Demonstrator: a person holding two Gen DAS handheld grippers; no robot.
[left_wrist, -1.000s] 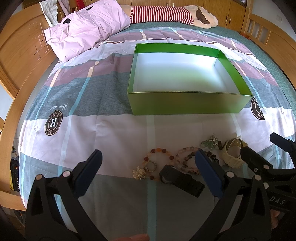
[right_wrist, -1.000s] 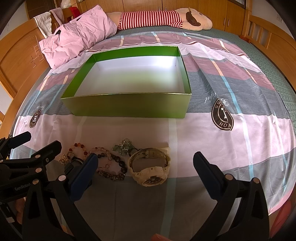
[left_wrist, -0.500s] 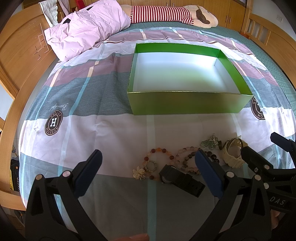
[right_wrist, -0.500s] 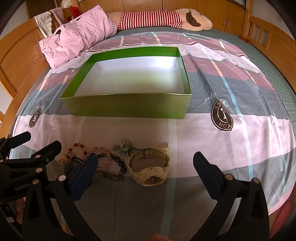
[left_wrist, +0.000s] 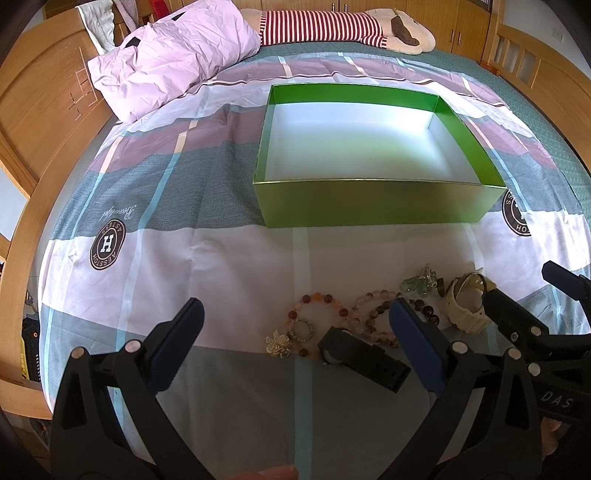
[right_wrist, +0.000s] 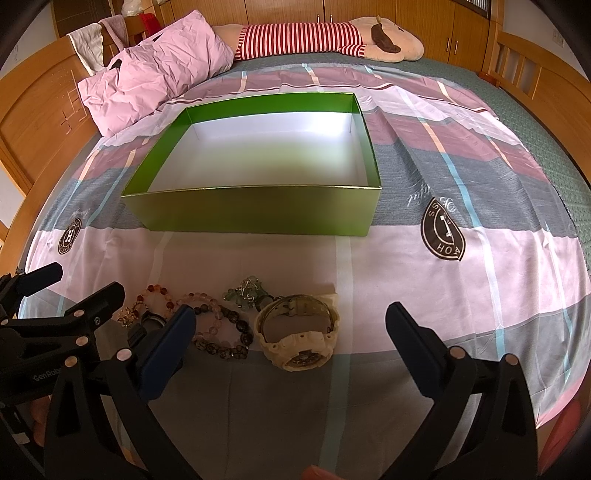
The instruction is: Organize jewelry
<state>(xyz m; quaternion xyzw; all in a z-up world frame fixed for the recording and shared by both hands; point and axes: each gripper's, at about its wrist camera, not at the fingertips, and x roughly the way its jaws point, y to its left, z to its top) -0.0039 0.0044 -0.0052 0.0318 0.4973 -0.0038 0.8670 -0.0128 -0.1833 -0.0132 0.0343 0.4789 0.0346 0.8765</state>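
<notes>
Left gripper [left_wrist: 295, 332]: jaws spread wide, holding nothing, above the bedsheet [left_wrist: 229, 258] at the near edge. Right gripper [right_wrist: 288, 332]: likewise spread and empty, just beside the left.

Jewelry lies in 1 loose row on the sheet, ahead of both grippers and well short of the box. From the left: a flower brooch [left_wrist: 277, 342], a ring [left_wrist: 302, 328], an orange bracelet [left_wrist: 318, 301], a black watch [left_wrist: 364, 357], a pink bracelet [right_wrist: 207, 314], a dark bracelet [right_wrist: 231, 343], a green charm cluster [right_wrist: 246, 292] and a cream watch [right_wrist: 297, 334]. Several items touch or overlap; the black watch lies partly over the bracelets.

Judgement: no item has been lifted, so the task stands at its first pick. The cream watch sits between the right gripper's fingers and is the obvious candidate. It should be gripped across the strap or case, not the open loop, and lifted clear before travel, since the charm cluster touches it and could drag along. Beads may roll or slip from the pads.

Green box [right_wrist: 258, 212]: open, no lid seen, white inside, 1 compartment, nothing in it. Beyond it are a pillow [left_wrist: 173, 55] and a striped plush [right_wrist: 317, 35].
</notes>
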